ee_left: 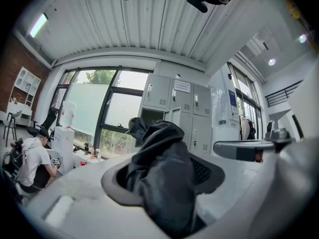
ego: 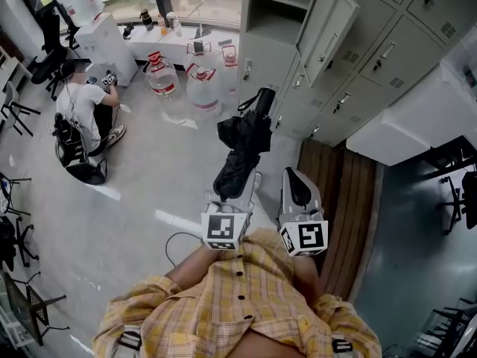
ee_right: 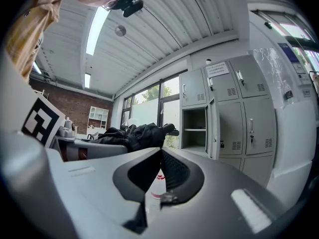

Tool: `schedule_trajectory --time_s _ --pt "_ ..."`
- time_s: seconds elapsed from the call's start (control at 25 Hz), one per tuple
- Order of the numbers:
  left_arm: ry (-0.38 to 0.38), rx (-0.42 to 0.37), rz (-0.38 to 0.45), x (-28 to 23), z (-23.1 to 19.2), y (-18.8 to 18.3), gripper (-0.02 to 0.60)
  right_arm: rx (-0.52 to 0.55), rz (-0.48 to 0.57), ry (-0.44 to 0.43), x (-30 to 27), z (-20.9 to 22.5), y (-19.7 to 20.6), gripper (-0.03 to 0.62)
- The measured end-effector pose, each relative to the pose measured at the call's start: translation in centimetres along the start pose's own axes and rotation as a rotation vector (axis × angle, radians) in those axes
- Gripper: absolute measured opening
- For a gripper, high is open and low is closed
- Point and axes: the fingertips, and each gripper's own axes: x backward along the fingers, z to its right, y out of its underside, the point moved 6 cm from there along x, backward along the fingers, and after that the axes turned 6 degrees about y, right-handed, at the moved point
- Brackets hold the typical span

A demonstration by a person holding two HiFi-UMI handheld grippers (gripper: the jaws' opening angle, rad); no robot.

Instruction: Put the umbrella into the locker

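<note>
Fabric of a folded black umbrella (ego: 244,136) is seen in the head view clamped between the jaws of the left gripper (ego: 240,183). The umbrella is held out level above the floor (ego: 149,177), with its far end aimed toward the open locker (ego: 277,2), whose door (ego: 328,21) is swung out to the right. The umbrella is kept outside that compartment, short of its front. The right gripper (ego: 297,179) is carried just beside the left one, apart from the umbrella. A person (ego: 86,107) is seated on the floor at the left, and large water bottles (ego: 203,88) are stood near the window wall. In the left gripper view, the jaws are pressed against the bunched dark cloth from both sides, and the open locker is framed straight behind it. In the right gripper view, the jaws are brought together at their tips with nothing caught between them. The umbrella is shown to the left, held clear of them, and the open locker and its shelf are seen ahead to the right.
</note>
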Motion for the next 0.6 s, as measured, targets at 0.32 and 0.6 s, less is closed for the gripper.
schedule_trajectory --time_s 0.32,0.6 --pt "0.009 -0.043 -0.004 -4.9 -2.9 -0.2 0.239 -0.014 0.030 0.002 -6.0 1.6 0.4 -0.009" --pt "0.026 -0.058 -0.024 -11.7 -6.5 -0.6 0.239 -0.059 0.041 -0.009 -13.6 4.0 0.6 -0.009"
